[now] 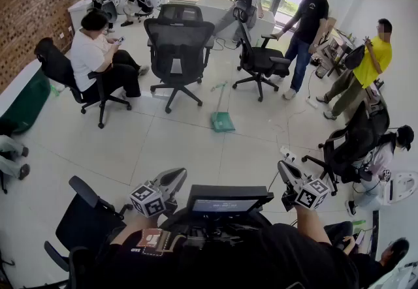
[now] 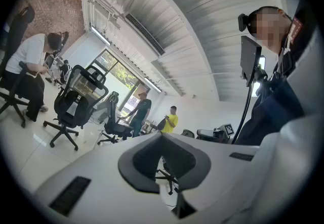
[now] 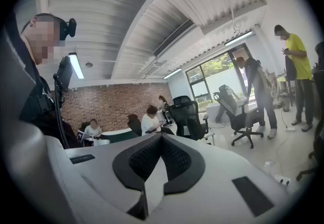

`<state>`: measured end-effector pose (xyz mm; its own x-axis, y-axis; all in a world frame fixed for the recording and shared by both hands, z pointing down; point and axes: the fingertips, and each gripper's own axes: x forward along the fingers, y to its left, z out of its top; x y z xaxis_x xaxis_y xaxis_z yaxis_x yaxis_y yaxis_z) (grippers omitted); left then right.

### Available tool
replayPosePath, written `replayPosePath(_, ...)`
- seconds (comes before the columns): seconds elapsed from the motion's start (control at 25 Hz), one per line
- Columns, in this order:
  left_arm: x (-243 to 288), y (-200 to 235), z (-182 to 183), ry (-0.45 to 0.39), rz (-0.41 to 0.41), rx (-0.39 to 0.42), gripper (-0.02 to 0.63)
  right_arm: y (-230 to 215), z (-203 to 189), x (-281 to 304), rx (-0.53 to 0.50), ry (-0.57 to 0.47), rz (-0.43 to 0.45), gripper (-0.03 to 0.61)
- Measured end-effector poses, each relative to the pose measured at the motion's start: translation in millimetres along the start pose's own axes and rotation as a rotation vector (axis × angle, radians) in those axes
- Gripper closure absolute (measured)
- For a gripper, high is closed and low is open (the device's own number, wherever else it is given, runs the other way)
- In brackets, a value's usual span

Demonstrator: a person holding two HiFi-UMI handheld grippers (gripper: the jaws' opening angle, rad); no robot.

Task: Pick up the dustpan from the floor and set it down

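The green dustpan (image 1: 222, 122) lies on the pale tiled floor in the middle of the room, and its long handle (image 1: 220, 95) slants up and back from it. It is well ahead of both grippers. In the head view my left gripper (image 1: 175, 177) is held low at the near left, pointing roughly level, with its jaws together and nothing between them. My right gripper (image 1: 284, 169) is at the near right, jaws also closed and empty. The left gripper view shows its gripper (image 2: 162, 134) shut. The right gripper view shows its gripper (image 3: 162, 134) shut. Neither gripper view shows the dustpan.
Two black office chairs (image 1: 177, 46) (image 1: 261, 59) stand just behind the dustpan. A seated person (image 1: 98, 59) is at the left, two people stand at the right (image 1: 307, 20) (image 1: 369, 66), and another sits at the right (image 1: 382, 154). A black chair (image 1: 85, 222) is near my left. A power strip (image 1: 287, 152) lies on the floor.
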<state>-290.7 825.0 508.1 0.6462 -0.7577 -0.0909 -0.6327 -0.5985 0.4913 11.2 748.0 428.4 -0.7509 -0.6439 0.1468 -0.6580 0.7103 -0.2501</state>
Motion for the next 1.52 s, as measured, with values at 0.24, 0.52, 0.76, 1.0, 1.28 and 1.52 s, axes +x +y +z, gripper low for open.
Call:
replayPosePath(0.24,-1,53,24,0.007,0.023,0.015,0.592,3,-8,54,-0.011,0.012,0.02,0.569)
replayPosePath(0.52,81,87,22,0.046,0.064,0.036,0.592,-88,-2,107,0.006,0.012,0.084,0.569)
replayPosePath(0.76,248,97,41,0.006,0.119,0.033,0.592,-244,41,134,0.031,0.001,0.173,0.569)
replayPosePath(1.0,413,104,33,0.02,0.1,0.036,0.592,-395,76,141,0.003,-0.018,0.185,0.569)
replayPosePath(1.28,529,139,45,0.074,0.056,0.043,0.592,-512,113,158,0.033,-0.047,0.091,0.569)
replayPosePath(1.52,589,240,79,0.085,-0.037,0.013,0.592,-560,146,242,0.001,-0.056,-0.022,0.569)
